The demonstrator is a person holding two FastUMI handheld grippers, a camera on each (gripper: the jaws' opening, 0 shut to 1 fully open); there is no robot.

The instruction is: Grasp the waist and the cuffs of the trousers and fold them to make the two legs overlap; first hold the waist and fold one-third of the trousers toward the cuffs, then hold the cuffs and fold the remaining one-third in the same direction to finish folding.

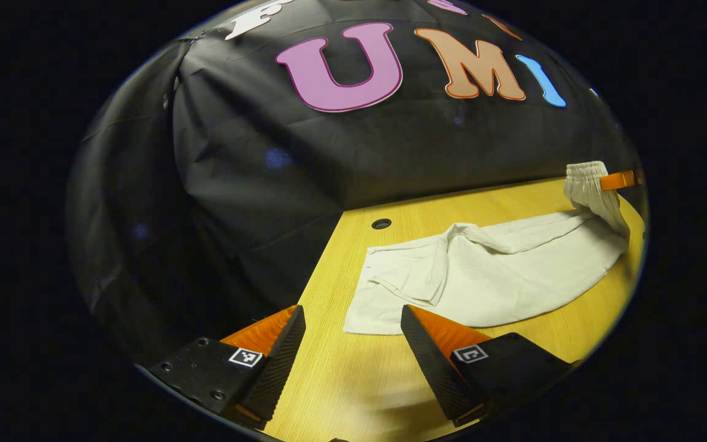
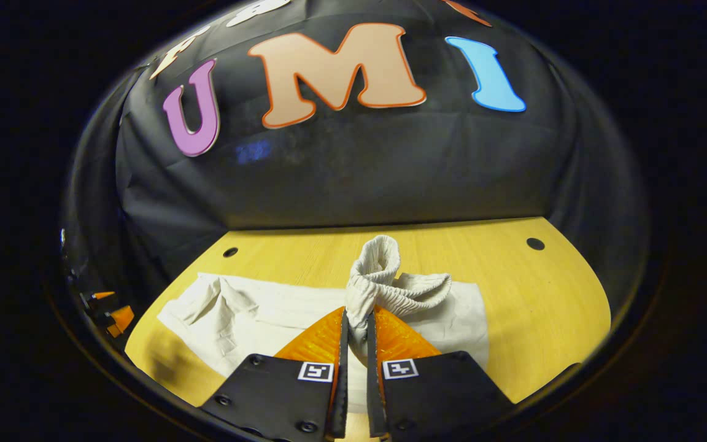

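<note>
Trousers (image 1: pixel 488 276) are lying flat on the table (image 1: pixel 353 368), white and a bit rumpled, cuffs end at about 6 o'clock in the left gripper view. The waist (image 2: pixel 384 282) is bunched up and lifted off the wood, pinched tight between the right gripper (image 2: pixel 355 325) fingers, dead centre in its own view. Left gripper (image 1: pixel 352 319) is spread wide with nothing in it, hanging over bare table just beside the cuffs.

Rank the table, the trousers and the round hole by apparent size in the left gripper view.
1. Table, largest, though its near part looms close to the camera.
2. Trousers, spread across the table.
3. Hole, by far the smallest.
</note>
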